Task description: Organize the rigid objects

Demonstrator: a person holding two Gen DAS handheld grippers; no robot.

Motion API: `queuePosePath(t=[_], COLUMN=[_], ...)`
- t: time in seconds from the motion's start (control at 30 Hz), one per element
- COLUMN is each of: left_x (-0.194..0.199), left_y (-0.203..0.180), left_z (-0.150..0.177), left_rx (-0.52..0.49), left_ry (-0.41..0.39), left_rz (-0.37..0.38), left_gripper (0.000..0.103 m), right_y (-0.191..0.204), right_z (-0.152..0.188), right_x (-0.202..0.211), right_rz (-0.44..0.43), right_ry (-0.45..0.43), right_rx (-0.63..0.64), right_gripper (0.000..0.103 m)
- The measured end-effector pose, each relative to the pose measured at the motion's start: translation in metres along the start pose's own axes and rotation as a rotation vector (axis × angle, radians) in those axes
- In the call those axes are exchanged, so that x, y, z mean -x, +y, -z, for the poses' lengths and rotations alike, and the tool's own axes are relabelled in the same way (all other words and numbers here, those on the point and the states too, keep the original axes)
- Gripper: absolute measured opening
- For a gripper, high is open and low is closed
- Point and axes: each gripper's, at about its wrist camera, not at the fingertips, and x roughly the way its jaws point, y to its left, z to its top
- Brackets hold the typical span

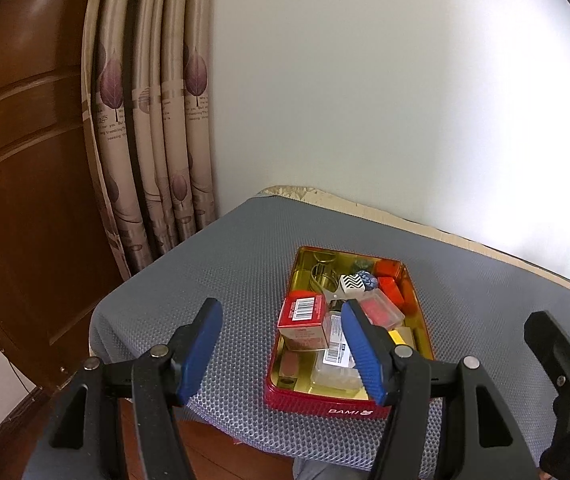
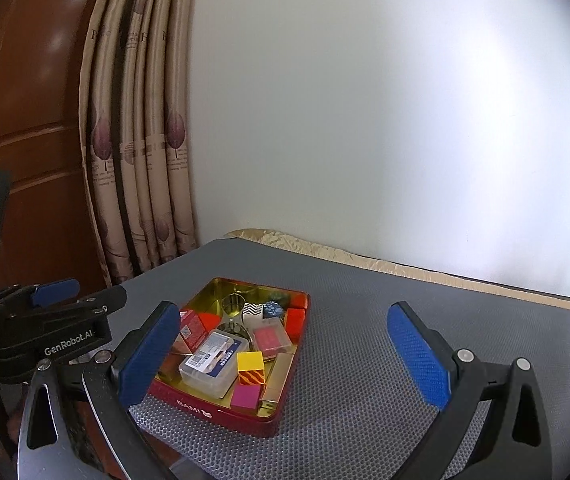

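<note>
A red tin box (image 1: 325, 406) (image 2: 221, 411) with a gold inside sits on a grey mesh mat near the table's front edge. It holds several small items: a red carton with a barcode (image 1: 301, 312), a clear plastic case (image 2: 213, 362), a yellow cube (image 2: 250, 366), a pink cube (image 2: 245, 396) and orange-red blocks (image 1: 391, 290). My left gripper (image 1: 283, 342) is open and empty, above the tin's front left. My right gripper (image 2: 285, 356) is open and empty, above the tin's right side; it also shows in the left wrist view (image 1: 561, 344).
The grey mat (image 2: 365, 360) covers the table, which stands against a white wall (image 2: 365, 120). Patterned curtains (image 1: 153, 140) and a brown wooden door (image 1: 25, 160) are at the left. The table's front edge is just below the tin.
</note>
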Motion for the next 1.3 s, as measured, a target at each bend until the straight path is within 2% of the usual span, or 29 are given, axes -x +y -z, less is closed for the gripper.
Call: queuePosePath(t=[0.77,1.3], left_x=[-0.01,-0.015], left_y=[0.007,0.011], left_z=[-0.002,-0.002], left_rx=[0.035,0.039], left_ry=[0.044,0.052], left_rz=[0.033,0.008], left_gripper=[0.063,0.063], right_y=[0.007,0.014], right_z=[-0.001,0.003], right_x=[0.006,0.005], right_rz=[-0.009,-0.015], right_ry=[-0.01,0.004], right_rx=[0.014,0.036], right_gripper=[0.103,0.103])
